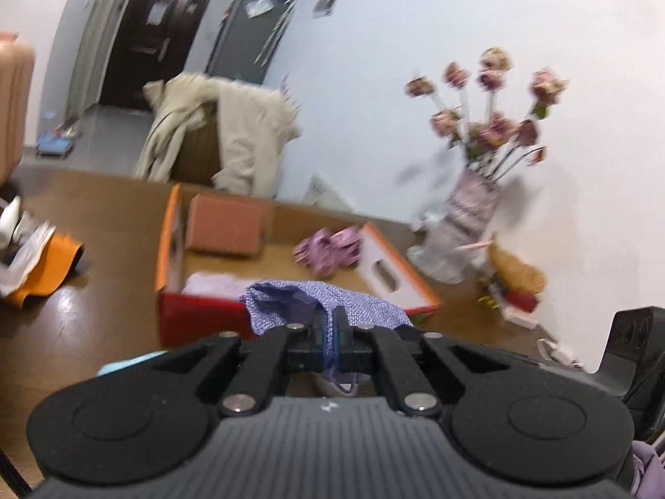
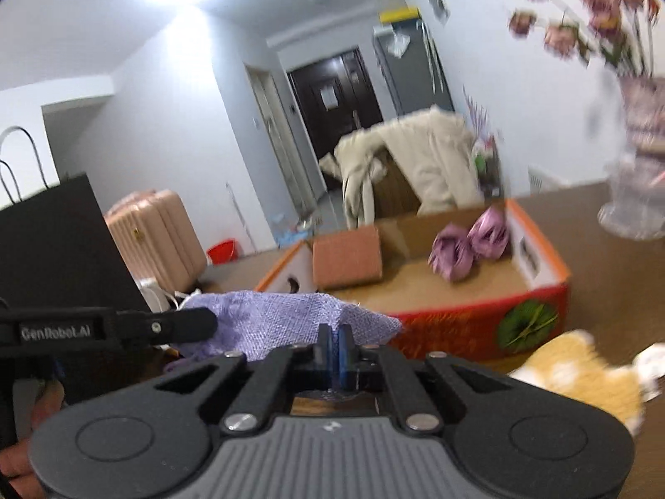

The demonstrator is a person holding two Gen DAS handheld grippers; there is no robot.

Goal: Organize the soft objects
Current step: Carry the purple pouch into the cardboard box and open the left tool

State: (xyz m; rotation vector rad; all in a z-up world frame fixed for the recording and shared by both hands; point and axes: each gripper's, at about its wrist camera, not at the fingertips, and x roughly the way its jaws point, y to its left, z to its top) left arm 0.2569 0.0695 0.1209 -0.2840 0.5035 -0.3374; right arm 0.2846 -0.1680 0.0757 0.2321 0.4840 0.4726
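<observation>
left wrist view: the left hand-held gripper [image 1: 331,324] has its two blue-padded fingers pressed together on a fold of the lavender cloth [image 1: 316,303], a finely woven purple-blue fabric that bunches up above the fingertips and trails a thin strip down between them. behind it, toward 12 o'clock, sits one open cardboard box [image 1: 399,274] with orange rims and a red front, resting on the brown worktop [image 1: 104,291]. inside the box are one brown inner carton [image 1: 226,224] at 11 o'clock and one pink-purple soft bundle [image 1: 328,247], blurred, against the right wall. at 2 o'clock stands one vase of dried flowers [image 1: 474,203], and just beside its base lies one yellow plush toy [image 1: 517,270]. this view alone shows an orange item [image 1: 50,266] at 9 o'clock on the worktop.

right wrist view: the right hand-held gripper [image 2: 333,339] is likewise clamped on the lavender cloth [image 2: 282,318], which spreads left to where the other gripper's black finger reaches it. the box [image 2: 536,303] lies at 1 o'clock; here the soft bundle [image 2: 469,247] reads as two rolled pieces. the plush toy [image 2: 582,378] is at 3 o'clock. only this view shows one pink suitcase [image 2: 158,237] and one black bag [image 2: 50,249] at 10 o'clock.
</observation>
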